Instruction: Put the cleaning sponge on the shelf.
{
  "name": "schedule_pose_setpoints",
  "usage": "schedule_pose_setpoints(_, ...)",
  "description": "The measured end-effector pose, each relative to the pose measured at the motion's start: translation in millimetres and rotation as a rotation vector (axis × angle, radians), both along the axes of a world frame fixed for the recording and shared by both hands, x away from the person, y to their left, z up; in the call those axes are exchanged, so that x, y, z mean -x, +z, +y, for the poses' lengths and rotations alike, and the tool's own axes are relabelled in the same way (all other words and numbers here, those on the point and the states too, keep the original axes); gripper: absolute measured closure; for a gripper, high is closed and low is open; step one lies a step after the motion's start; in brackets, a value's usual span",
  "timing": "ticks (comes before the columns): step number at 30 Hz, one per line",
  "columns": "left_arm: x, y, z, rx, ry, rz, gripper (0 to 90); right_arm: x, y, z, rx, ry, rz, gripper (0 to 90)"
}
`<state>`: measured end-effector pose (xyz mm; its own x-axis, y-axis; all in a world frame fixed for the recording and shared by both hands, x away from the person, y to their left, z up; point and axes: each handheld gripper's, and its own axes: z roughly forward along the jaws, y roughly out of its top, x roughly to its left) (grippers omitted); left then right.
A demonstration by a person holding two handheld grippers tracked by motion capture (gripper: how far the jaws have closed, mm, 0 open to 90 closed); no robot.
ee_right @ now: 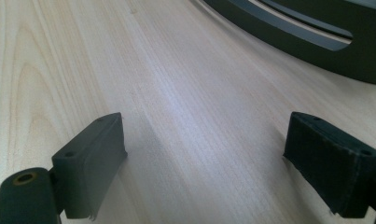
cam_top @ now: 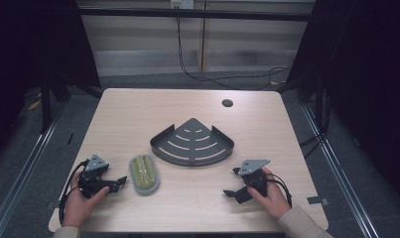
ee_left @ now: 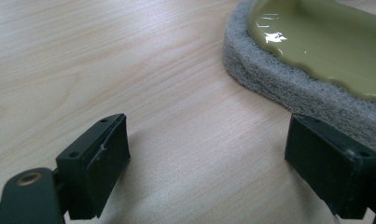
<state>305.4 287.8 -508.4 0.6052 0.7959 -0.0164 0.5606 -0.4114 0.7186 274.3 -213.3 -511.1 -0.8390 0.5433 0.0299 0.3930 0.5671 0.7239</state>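
the wooden table (cam_top: 138,114) is the largest thing here, pale with a fine grain, and it has a small dark round hole (cam_top: 227,103) near its far edge. near the middle of it lies the dark grey corner rack (cam_top: 191,144), a fan-shaped metal tray with curved slots in its floor and a low wall, its point turned away from the person. in the right gripper view part of the rack's curved wall (ee_right: 316,42) crosses the top right corner.

left of the rack and nearer the person lies the oval scrub pad (cam_top: 145,173), a grey fibrous base with a glossy olive-green top, flat on the table and apart from the rack. in the left gripper view its grey edge (ee_left: 279,84) sits at the upper right, just beyond the right-hand jaw; whether the two touch i cannot tell.

the left gripper (cam_top: 119,182) rests low at the table's near left, held in the person's left hand (cam_top: 81,203), pointing toward the pad and stopping just beside it. its jaws stand wide apart with only bare table between them (ee_left: 206,154), holding nothing.

the right gripper (cam_top: 230,182) sits at the near right in the person's right hand (cam_top: 272,196), pointing leftward, well apart from the pad and near the rack. its jaws also gape wide over bare wood (ee_right: 204,154), with nothing in them.
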Motion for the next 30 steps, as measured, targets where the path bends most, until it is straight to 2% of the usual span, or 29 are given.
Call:
schedule_pose_setpoints(2,0.1,1.1,-1.6,-0.002,0.012,0.010,13.1,0.0,0.0,0.0,0.000,0.000,0.001,11.5)
schedule_pose_setpoints(3,-0.8,4.9,-3.8,-0.018,0.020,0.046,13.3,0.0,0.0,0.0,0.000,0.000,0.001,11.5)
schedule_pose_setpoints(4,-0.8,4.9,-3.8,-0.018,0.020,0.046,13.9,0.0,0.0,0.0,0.000,0.000,0.001,11.5)
schedule_pose_setpoints(5,-2.1,11.4,-7.3,-0.033,0.051,0.112,16.2,0.0,0.0,0.0,0.000,0.000,0.001,11.5)
schedule_pose_setpoints(6,-2.1,11.4,-7.3,-0.033,0.051,0.112,16.5,0.0,0.0,0.0,0.000,0.000,0.001,11.5)
schedule_pose_setpoints(9,-4.5,21.3,-11.0,-0.009,0.087,0.225,18.4,0.1,0.1,-0.1,0.002,-0.001,-0.001,11.5)
schedule_pose_setpoints(10,-5.0,25.5,-12.6,-0.018,0.087,0.249,18.4,0.1,0.1,-0.1,0.002,-0.001,-0.001,11.5)
schedule_pose_setpoints(13,-8.2,42.7,-17.7,-0.083,0.084,0.341,18.4,0.1,0.0,0.0,0.000,0.000,0.001,11.6)
schedule_pose_setpoints(14,-9.5,47.4,-18.2,-0.089,0.079,0.363,18.4,0.1,0.0,0.0,0.001,-0.002,0.000,11.6)
schedule_pose_setpoints(16,-13.4,60.3,-21.9,-0.077,0.079,0.406,18.1,0.1,0.0,0.0,0.001,-0.001,0.000,11.6)
schedule_pose_setpoints(23,-25.4,86.6,-33.9,-0.088,0.105,0.465,16.0,0.2,0.0,0.1,-0.001,-0.002,0.001,11.6)
schedule_pose_setpoints(30,-34.5,93.3,-48.8,-0.098,0.134,0.540,15.8,0.4,0.1,0.0,0.002,-0.004,0.000,11.6)
